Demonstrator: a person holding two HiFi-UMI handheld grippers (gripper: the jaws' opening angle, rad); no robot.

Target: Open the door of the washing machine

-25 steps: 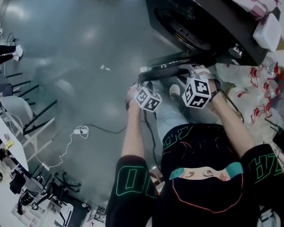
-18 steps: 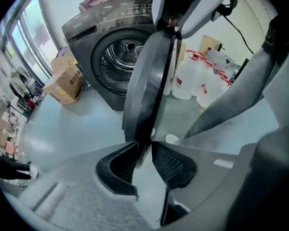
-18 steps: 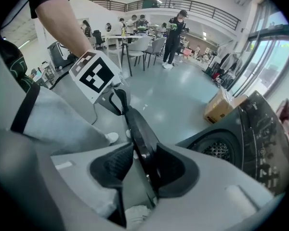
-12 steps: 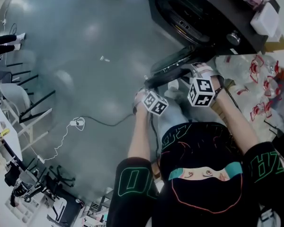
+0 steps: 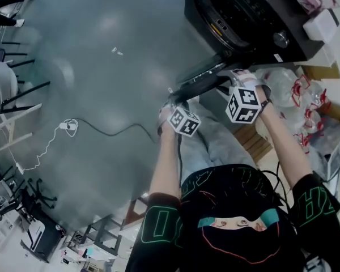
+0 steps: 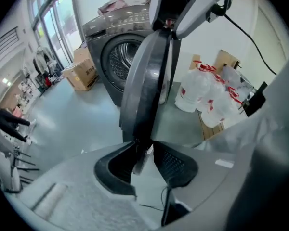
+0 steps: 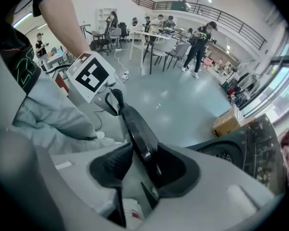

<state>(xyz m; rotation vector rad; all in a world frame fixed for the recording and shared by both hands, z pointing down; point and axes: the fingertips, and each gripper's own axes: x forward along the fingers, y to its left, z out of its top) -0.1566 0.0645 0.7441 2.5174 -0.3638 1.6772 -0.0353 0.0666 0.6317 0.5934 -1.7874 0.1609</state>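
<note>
The dark washing machine (image 5: 243, 16) stands at the top right, its round door (image 5: 201, 81) swung out from the drum. My left gripper (image 5: 171, 98) is at the door's free end and my right gripper (image 5: 229, 78) sits nearer the machine. In the left gripper view the door's rim (image 6: 144, 81) runs between the left gripper's (image 6: 144, 155) jaws, which are opening, with a gap beside the right pad. In the right gripper view the rim (image 7: 135, 129) lies between the right gripper's (image 7: 144, 165) jaws, also opening, close to both pads.
Plastic bags with red print (image 5: 294, 95) lie on a wooden pallet (image 5: 255, 140) beside the machine. A cable (image 5: 102, 129) snakes over the grey floor. Chairs (image 5: 5, 84) stand at the left. A cardboard box (image 6: 82, 73) sits past the machine. People stand at distant tables (image 7: 154, 32).
The door has swung further out from the machine with both grippers travelling along on its rim. Both wrists have rolled.
</note>
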